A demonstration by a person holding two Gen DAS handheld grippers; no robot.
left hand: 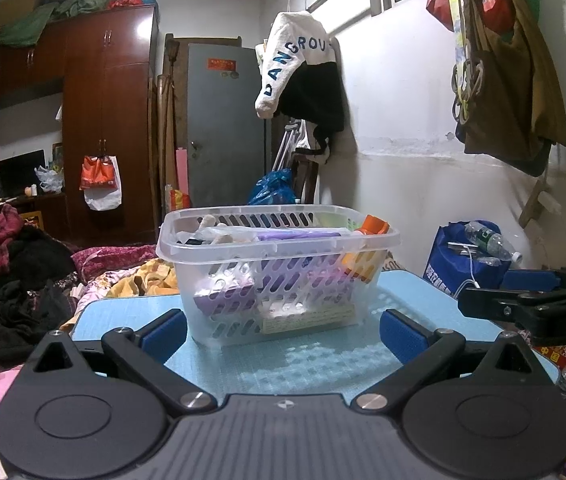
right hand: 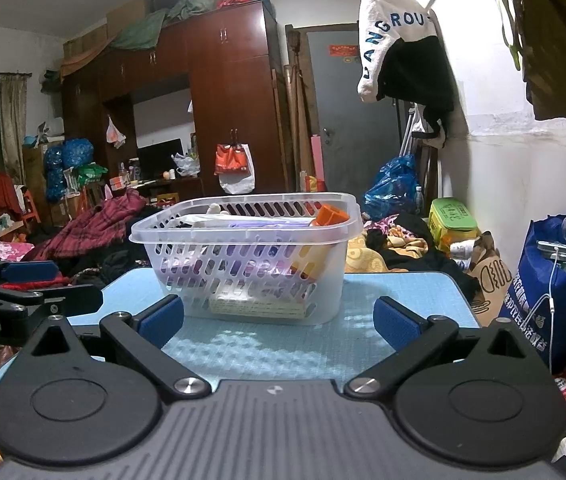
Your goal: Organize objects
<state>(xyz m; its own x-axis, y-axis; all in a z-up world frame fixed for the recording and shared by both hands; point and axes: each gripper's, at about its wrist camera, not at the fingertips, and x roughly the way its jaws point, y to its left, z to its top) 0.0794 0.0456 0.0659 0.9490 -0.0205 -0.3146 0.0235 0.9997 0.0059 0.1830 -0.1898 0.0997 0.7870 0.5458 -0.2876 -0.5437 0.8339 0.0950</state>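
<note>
Basket (left hand: 279, 264) of clear slotted plastic sits on the blue table (left hand: 323, 364), filled with purple boxes and an orange-capped bottle (left hand: 371, 226). Left gripper (left hand: 281, 338) and right gripper (right hand: 279, 322) both gape empty. Hanging cloth (left hand: 287, 64) reads "DANGROU".

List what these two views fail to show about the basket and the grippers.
- Basket contents: in both views the slotted wall and rim hide them; only an orange item pokes above.
- Label inside the basket: text too small.
- Right gripper in the left view: cut off by the edge.
- Left gripper in the right view: likewise.
</note>
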